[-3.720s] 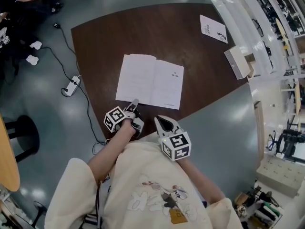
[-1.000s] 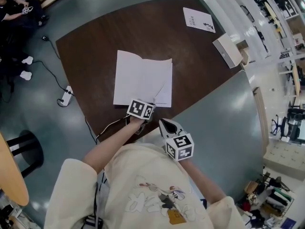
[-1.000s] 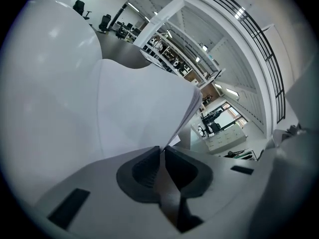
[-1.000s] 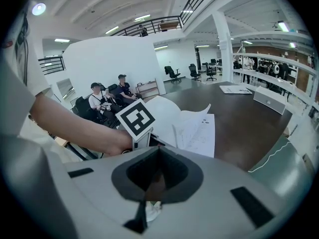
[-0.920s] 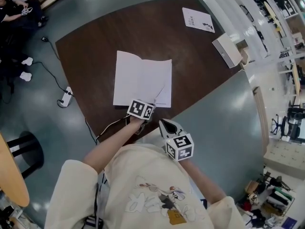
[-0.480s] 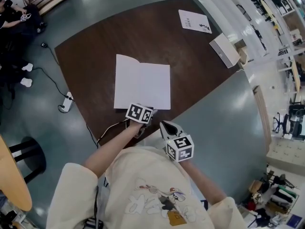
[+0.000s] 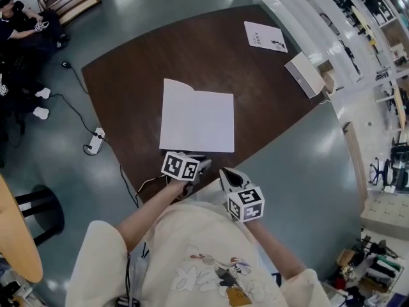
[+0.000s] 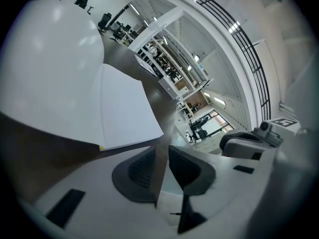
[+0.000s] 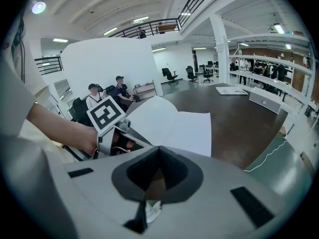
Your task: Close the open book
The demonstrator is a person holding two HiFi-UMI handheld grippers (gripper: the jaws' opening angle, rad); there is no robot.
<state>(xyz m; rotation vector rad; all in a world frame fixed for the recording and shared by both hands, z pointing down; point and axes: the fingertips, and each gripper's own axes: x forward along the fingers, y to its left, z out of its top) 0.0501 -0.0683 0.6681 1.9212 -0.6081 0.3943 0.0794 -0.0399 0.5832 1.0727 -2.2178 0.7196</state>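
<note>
Book (image 7: 196, 120) lies flat again just beyond the left gripper (image 7: 203, 165), whose now-empty jaws have just parted off its leaf; right gripper (image 7: 225, 173) has its jaws together.

Fig. — My dress and tools. I wear a cream sweatshirt (image 7: 167, 235) with wide, loose sleeves (image 7: 96, 258); a cartoon print (image 7: 211, 265) in grey, white and dark outline crosses its front, with a small orange patch (image 7: 239, 293) beneath. My left gripper (image 7: 203, 164) and right gripper (image 7: 225, 172) share one build: pale grey moulded shell, dark ribbed pads (image 8: 140, 171), and a white cube (image 7: 179, 165) bearing black square markers.
</note>
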